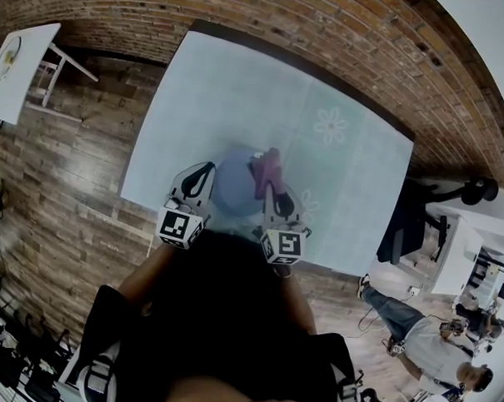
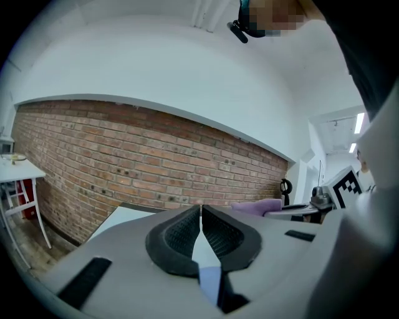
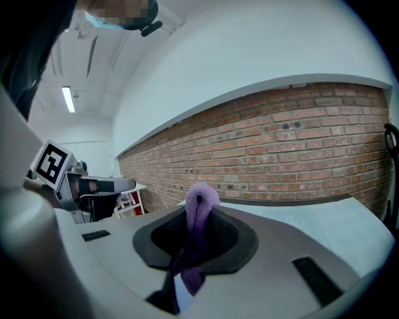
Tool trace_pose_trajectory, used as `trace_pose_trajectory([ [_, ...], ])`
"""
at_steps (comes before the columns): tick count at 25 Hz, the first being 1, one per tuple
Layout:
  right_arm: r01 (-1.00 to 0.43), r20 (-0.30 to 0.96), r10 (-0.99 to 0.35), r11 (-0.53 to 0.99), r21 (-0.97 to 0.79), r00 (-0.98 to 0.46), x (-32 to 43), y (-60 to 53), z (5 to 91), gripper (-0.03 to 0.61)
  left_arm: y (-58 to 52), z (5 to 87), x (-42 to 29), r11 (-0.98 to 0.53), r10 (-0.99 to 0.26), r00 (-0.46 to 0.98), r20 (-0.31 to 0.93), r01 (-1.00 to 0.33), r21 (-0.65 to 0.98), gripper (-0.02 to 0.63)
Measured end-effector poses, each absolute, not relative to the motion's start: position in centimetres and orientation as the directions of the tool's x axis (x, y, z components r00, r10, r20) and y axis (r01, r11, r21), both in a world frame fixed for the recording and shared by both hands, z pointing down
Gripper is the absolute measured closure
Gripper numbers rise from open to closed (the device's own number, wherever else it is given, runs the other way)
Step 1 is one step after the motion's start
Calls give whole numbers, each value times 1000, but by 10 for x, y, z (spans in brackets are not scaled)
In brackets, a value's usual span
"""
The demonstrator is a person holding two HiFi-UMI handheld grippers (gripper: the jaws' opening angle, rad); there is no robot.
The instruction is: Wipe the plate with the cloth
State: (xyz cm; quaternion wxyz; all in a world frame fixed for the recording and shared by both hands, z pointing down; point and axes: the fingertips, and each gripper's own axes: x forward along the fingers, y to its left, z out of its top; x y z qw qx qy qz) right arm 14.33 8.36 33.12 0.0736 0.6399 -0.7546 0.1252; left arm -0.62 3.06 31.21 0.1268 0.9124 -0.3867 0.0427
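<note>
A blue-grey plate (image 1: 234, 185) is lifted over the near edge of the table, just in front of me. My left gripper (image 1: 205, 174) is at the plate's left rim. In the left gripper view its jaws (image 2: 201, 209) are shut on a thin pale sliver of that plate (image 2: 209, 278). My right gripper (image 1: 272, 188) is at the plate's right side, shut on a purple cloth (image 1: 266, 167). The cloth (image 3: 198, 205) stands up out of the pads (image 3: 219, 232) and hangs down between them. The cloth's tip (image 2: 257, 205) also shows in the left gripper view. I cannot tell whether the cloth touches the plate.
The table (image 1: 240, 87) wears a pale blue cover with a flower print (image 1: 330, 124). A brick wall (image 1: 342, 42) runs behind it. A white side table (image 1: 16, 61) stands at the far left, a black chair (image 1: 408, 221) and a crouching person (image 1: 421, 341) at the right.
</note>
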Motion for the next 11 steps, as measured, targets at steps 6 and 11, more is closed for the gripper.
trace_pose_trajectory([
  [6,-984,259,-950,152,-97,-172,143,84,329,503,33,311,-6,-667,-698,696,167,-718,202,572],
  [11,-982,262,-948,161,-95,-180,138,89,327,503,37,311,-9,-665,-697,698,165,-715,219,572],
])
